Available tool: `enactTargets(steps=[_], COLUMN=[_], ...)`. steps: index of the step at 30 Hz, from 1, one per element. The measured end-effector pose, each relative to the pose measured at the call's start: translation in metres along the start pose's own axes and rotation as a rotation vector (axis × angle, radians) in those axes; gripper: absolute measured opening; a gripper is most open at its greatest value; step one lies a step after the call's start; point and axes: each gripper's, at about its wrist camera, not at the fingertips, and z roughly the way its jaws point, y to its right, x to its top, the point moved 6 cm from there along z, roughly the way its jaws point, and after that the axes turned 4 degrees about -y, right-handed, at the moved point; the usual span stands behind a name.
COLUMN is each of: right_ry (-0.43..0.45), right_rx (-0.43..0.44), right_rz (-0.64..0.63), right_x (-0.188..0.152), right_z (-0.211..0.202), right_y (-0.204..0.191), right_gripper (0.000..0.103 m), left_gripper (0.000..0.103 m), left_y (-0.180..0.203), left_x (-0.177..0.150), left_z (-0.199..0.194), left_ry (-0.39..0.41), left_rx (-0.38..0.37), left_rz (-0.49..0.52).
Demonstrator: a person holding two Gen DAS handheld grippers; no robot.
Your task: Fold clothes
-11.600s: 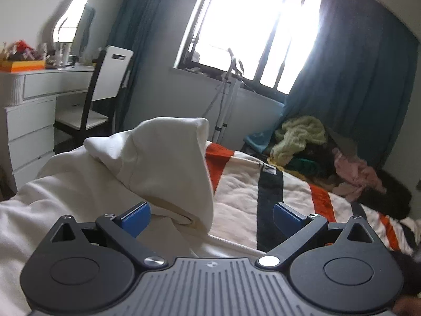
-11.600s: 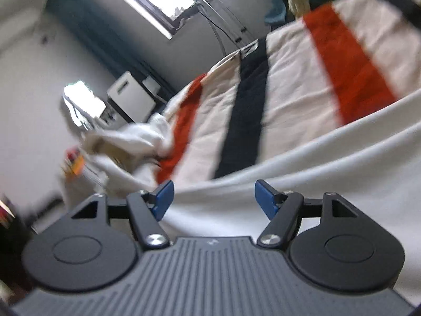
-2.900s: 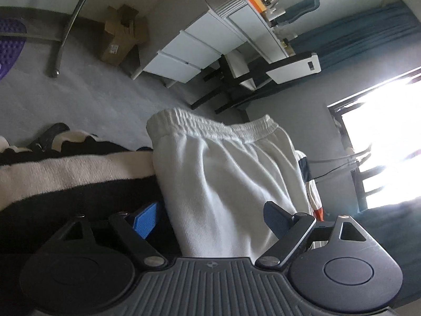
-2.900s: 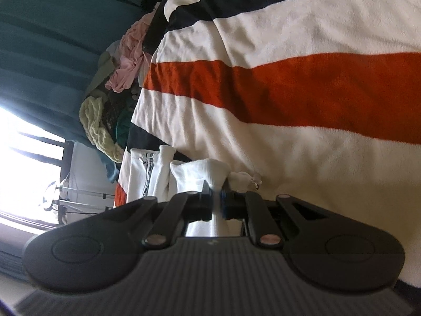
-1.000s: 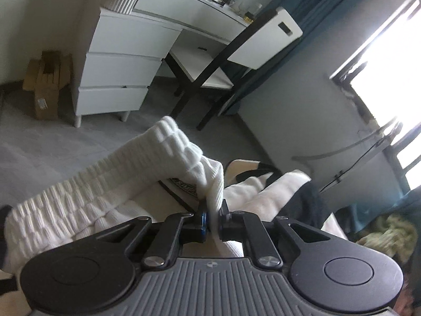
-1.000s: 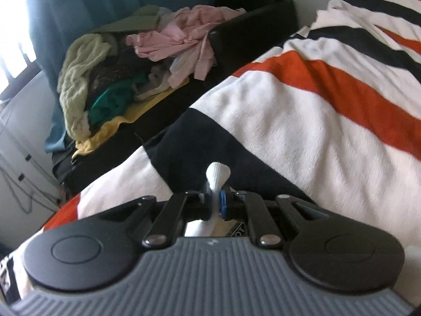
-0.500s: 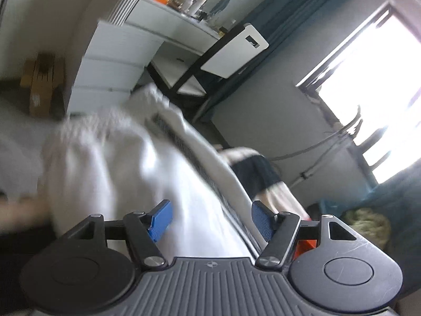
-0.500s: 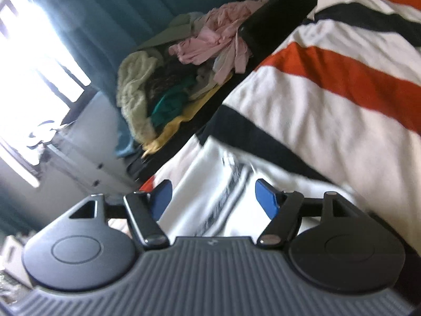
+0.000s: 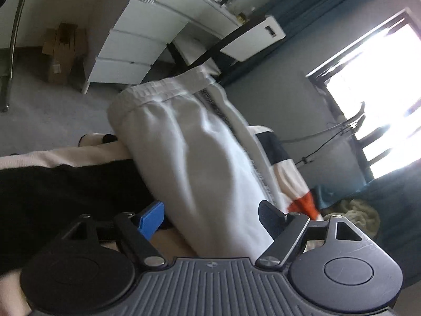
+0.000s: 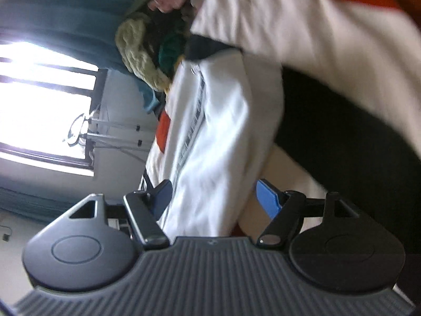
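White sweatpants (image 9: pixel 194 158) lie folded on the striped bed, right in front of both of your tools. Your left hand-held gripper (image 9: pixel 210 217) stands wide open, its blue pads (image 9: pixel 151 217) spread on either side of the garment and holding nothing; the cloth passes between the fingers, though you cannot tell from this view whether it touches them. Your right hand-held gripper (image 10: pixel 214 196) is likewise spread wide and empty, with the same sweatpants (image 10: pixel 221 131) running between its fingers (image 10: pixel 267 197).

From the left wrist view, the elastic waistband (image 9: pixel 163 89) sits at the far end of the bundle, and a dark printed stripe (image 9: pixel 236 134) runs along the outer seam. The sweatpants rest on the blanket (image 9: pixel 65 184), across a black band with a cream band next to it. Beyond the bed's edge you see grey floor, a white chest of drawers (image 9: pixel 131 52), a cardboard box (image 9: pixel 61 52), a chair (image 9: pixel 250 39) and a bright window (image 9: pixel 381 92).

From the right wrist view, which is blurred, the blanket (image 10: pixel 329 52) shows orange, cream and black bands, and a heap of mixed clothes (image 10: pixel 152 39) lies past the sweatpants, near dark teal curtains (image 10: pixel 65 0).
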Motion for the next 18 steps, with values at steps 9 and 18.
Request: enactTargets(steps=[9, 18], right_ry=[-0.029, 0.172], right_rx=[-0.084, -0.083], right_rz=[-0.113, -0.056], right_x=[-0.002, 0.045], right_z=[0.045, 0.079], right_y=[-0.003, 0.015], right_gripper=[0.068, 0.066], left_gripper=[0.071, 0.023], left_y=[-0.029, -0.030], left_x=[0.000, 0.021], left_z=[0.045, 0.083], left_ry=[-0.013, 0.089], left_rx=[-0.093, -0.063], left_rz=[-0.148, -0.166])
